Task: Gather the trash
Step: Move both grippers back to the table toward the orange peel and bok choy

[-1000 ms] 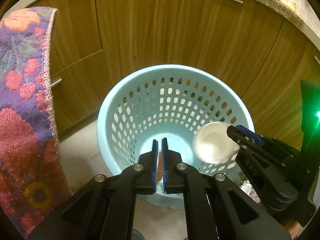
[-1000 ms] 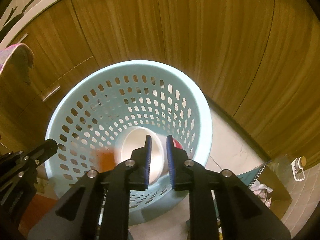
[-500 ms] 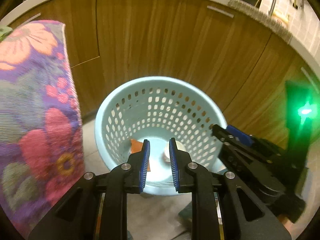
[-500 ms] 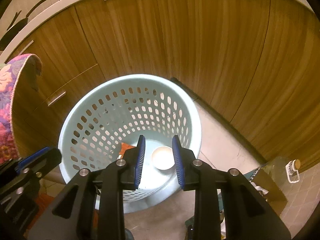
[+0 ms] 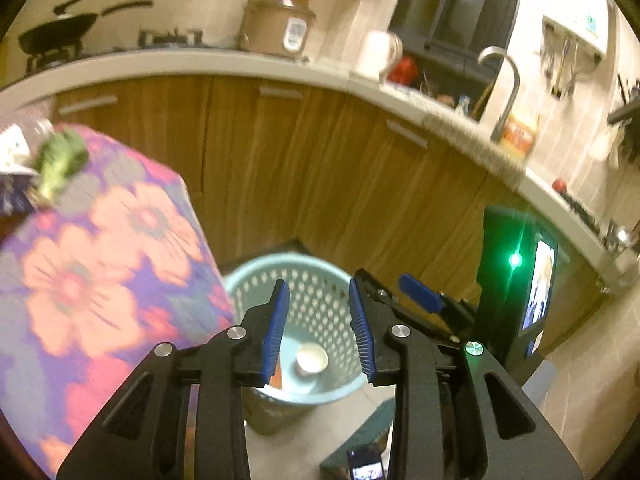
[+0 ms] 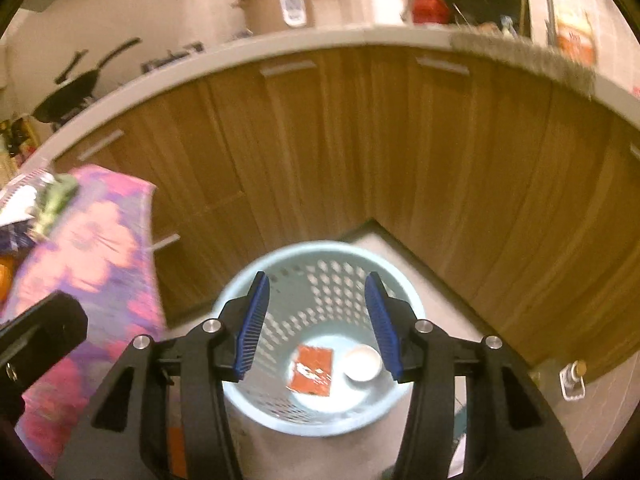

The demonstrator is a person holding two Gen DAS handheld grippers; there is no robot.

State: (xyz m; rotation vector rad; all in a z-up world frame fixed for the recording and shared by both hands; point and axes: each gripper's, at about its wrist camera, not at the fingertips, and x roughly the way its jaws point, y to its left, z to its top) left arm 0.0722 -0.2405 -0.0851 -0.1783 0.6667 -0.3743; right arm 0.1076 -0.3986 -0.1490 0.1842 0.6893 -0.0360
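Observation:
A pale blue perforated basket stands on the floor by the wooden cabinets; it also shows in the left wrist view. Inside lie a white cup, also in the left wrist view, and an orange wrapper. My left gripper is open and empty, high above the basket. My right gripper is open and empty, also high above it. On the floral-clothed table lie a green vegetable scrap and paper bits at the far left edge.
Wooden corner cabinets stand behind the basket, under a worktop with a pan, rice cooker and tap. The right gripper's body with a green light is at my left view's right. A glass bottle lies on the floor.
Both grippers have opened wide and risen well above the basket, tilting up toward the worktop. The cup, released earlier, rests in the basket bottom beside the orange wrapper.

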